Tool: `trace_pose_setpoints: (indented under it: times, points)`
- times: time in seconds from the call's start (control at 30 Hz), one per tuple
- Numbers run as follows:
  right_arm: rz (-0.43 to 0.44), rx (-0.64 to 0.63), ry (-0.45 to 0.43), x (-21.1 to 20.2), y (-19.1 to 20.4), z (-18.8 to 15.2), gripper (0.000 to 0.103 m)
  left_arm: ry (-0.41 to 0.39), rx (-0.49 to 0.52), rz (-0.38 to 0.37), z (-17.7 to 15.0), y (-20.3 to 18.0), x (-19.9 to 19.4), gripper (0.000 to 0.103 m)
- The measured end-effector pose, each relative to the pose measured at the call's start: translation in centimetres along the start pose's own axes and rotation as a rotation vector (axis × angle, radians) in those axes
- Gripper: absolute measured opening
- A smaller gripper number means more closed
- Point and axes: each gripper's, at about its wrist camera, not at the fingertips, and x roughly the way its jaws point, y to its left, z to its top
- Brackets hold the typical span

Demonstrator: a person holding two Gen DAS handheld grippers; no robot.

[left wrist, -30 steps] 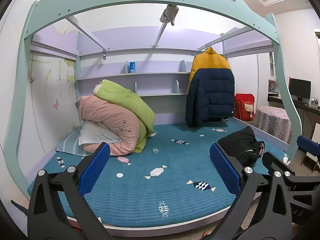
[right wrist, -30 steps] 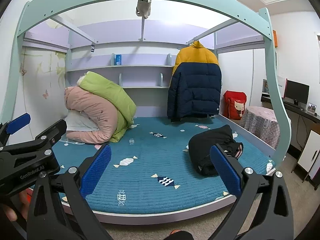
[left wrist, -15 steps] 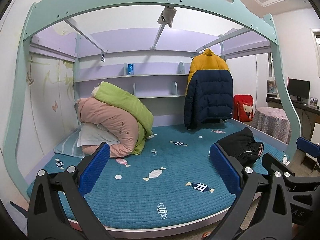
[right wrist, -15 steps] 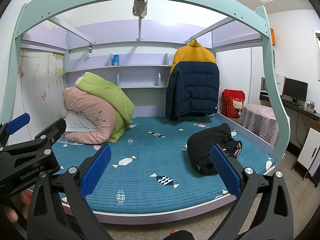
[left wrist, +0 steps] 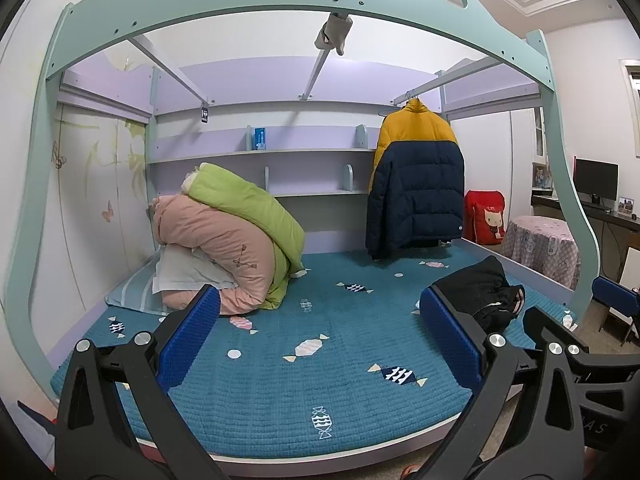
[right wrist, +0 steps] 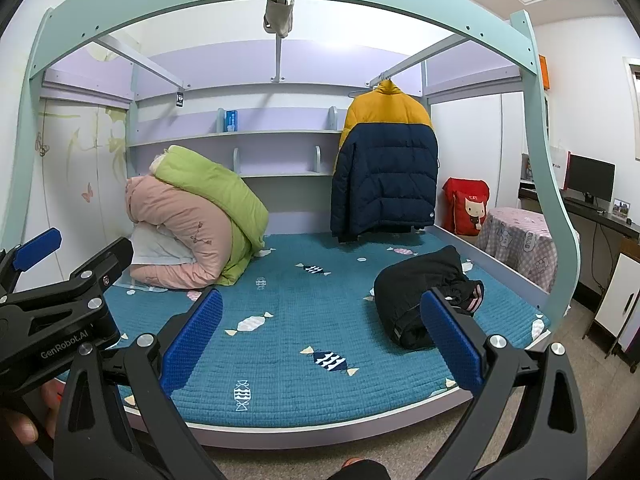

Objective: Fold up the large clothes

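Note:
A crumpled black garment (left wrist: 482, 290) lies at the right side of the blue bed mat (left wrist: 320, 344); it also shows in the right wrist view (right wrist: 420, 296). A yellow and navy puffer jacket (left wrist: 414, 184) hangs on a rail at the back; the right wrist view shows it too (right wrist: 384, 168). My left gripper (left wrist: 318, 340) is open and empty, held before the bed's front edge. My right gripper (right wrist: 320, 338) is open and empty, also in front of the bed, short of the black garment.
Folded pink and green quilts (left wrist: 232, 236) and a pillow are piled at the back left. The teal bed frame (left wrist: 556, 184) arches overhead. Shelves (left wrist: 260, 152) line the back wall. A covered round table (left wrist: 540, 248), red bag and desk stand at the right.
Both grippers have moved slightly up and toward the bed; the view has shifted a little. Both stay open and empty.

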Motion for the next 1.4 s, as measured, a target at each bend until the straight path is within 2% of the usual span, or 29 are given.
trace_pose_setpoints:
  times: [1.4]
  points:
    - [-0.002,0.008,0.006,-0.09,0.3,0.11,0.096,0.003,0.003,0.007,-0.41,0.47,0.03,0.1]
